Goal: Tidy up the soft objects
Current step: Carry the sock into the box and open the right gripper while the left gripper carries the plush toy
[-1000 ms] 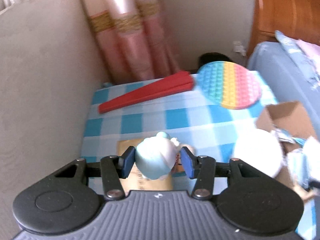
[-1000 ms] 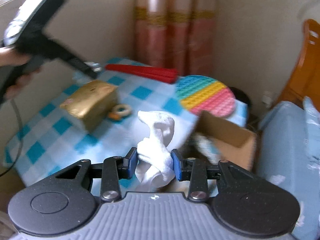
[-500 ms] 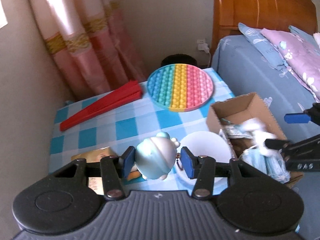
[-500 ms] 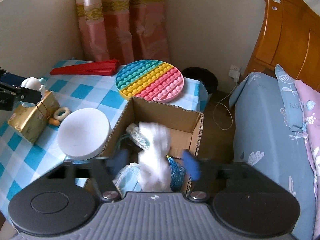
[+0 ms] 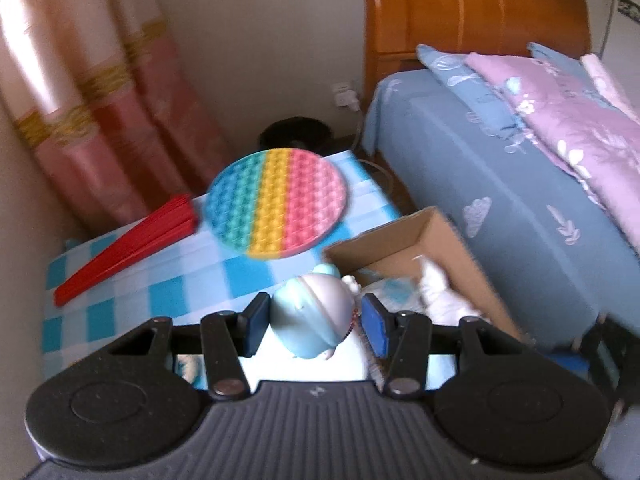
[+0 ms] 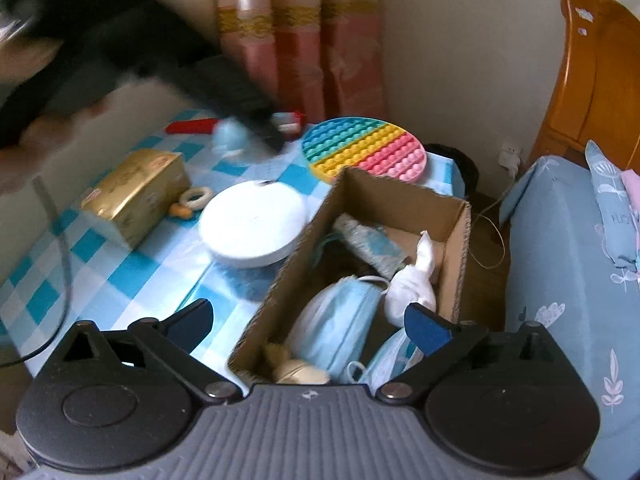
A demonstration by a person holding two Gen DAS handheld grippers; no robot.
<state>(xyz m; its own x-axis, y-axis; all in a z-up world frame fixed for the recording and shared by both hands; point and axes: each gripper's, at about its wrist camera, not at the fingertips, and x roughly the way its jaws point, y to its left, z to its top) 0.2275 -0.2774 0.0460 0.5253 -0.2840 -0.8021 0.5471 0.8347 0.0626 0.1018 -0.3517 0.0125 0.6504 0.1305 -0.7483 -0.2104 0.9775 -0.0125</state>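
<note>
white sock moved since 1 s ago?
Yes. The white sock left the right gripper, whose jaws have just been opening, and now lies inside the cardboard box.

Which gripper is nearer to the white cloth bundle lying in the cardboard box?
Right. The right gripper, jaws just opened wide, hangs directly over the white cloth bundle in the cardboard box. The left gripper, clamping the blue toy, is back over the table.

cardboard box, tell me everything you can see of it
The cardboard box is brown corrugated card, open at the top, standing upright at the table's edge beside the bed. A white round dish sits by its left wall. Inside lie blue face masks, a white cloth bundle, a patterned pouch and something beige. The open gripper hovers above it, touching nothing.
</note>
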